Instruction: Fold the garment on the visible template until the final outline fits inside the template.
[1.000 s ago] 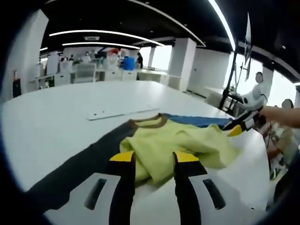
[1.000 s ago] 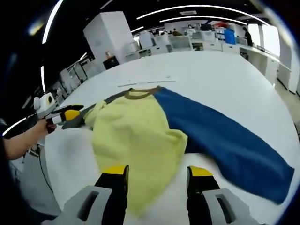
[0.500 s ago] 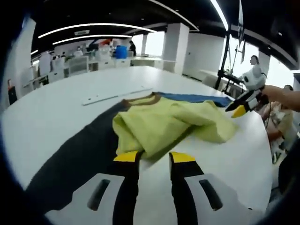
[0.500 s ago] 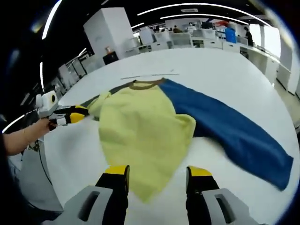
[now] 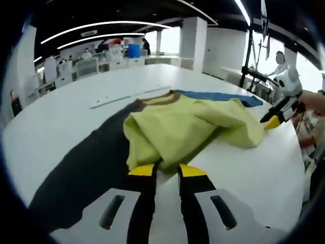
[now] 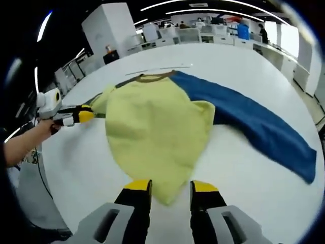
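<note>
Left gripper view: your left gripper (image 5: 166, 170) has its yellow-tipped jaws drawn close on the near edge of the shirt (image 5: 188, 127); they seem to pinch the bunched yellow fabric, though the contact itself is hard to make out.
Right gripper view: your right gripper (image 6: 169, 186) has its jaws narrowly apart at the pointed lower corner of the shirt (image 6: 152, 127); you cannot tell whether cloth is caught between them.
Shirt position: it lies on the white desk (image 6: 244, 168), yellow body in the middle, brown collar (image 6: 155, 77) at the far end.
Seen from the left gripper view: a dark grey sleeve (image 5: 86, 173) runs along the desk (image 5: 51, 127) to the left of your jaws, and the yellow body sits rumpled and partly doubled over on itself.
Seen from the right gripper view: a blue sleeve (image 6: 259, 127) stretches long and flat to the right, and the yellow body looks smoother and spread out.
Other gripper: the right gripper (image 5: 277, 118) shows in the left gripper view at the shirt's far edge; the left gripper (image 6: 76, 116) shows in the right gripper view beside the shirt's left edge, held by a hand (image 6: 43, 126).
White strip: a thin strip (image 5: 127, 96) lies on the desk just beyond the collar.
</note>
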Demonstrator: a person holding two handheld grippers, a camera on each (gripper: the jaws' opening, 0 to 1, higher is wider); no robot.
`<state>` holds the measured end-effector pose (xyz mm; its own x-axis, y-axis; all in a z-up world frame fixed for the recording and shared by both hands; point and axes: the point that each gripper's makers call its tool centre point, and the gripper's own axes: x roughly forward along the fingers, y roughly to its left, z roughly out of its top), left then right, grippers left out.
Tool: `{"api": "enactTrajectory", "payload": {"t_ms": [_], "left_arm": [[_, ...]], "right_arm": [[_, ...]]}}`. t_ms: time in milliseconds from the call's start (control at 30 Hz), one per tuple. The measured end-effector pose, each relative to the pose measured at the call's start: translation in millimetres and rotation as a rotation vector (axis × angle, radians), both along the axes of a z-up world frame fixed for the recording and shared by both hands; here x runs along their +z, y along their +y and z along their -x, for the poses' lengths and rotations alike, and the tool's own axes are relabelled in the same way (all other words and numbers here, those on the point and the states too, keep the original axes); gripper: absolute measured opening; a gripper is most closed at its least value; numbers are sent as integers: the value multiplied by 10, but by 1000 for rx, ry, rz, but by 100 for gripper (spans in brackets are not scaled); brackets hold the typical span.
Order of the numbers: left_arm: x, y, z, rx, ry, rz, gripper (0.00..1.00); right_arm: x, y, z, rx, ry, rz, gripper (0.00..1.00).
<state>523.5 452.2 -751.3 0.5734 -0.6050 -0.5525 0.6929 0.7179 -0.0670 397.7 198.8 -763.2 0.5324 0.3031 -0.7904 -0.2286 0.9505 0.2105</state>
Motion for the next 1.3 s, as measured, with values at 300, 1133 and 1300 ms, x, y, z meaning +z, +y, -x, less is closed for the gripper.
{"api": "enactTrajectory", "payload": {"t_ms": [300,1133,1300], "left_arm": [[-46,-85,-17,-2,0,-17,9],[474,-8,368,64,70,54,1],[608,15,555,75,84,92,1]], "right_arm": [[-27,-19,30,-26,-31,71,8],[467,-170,-39,-32,-136,34,0],[574,-193,-8,-11,-158,43,0]]}}
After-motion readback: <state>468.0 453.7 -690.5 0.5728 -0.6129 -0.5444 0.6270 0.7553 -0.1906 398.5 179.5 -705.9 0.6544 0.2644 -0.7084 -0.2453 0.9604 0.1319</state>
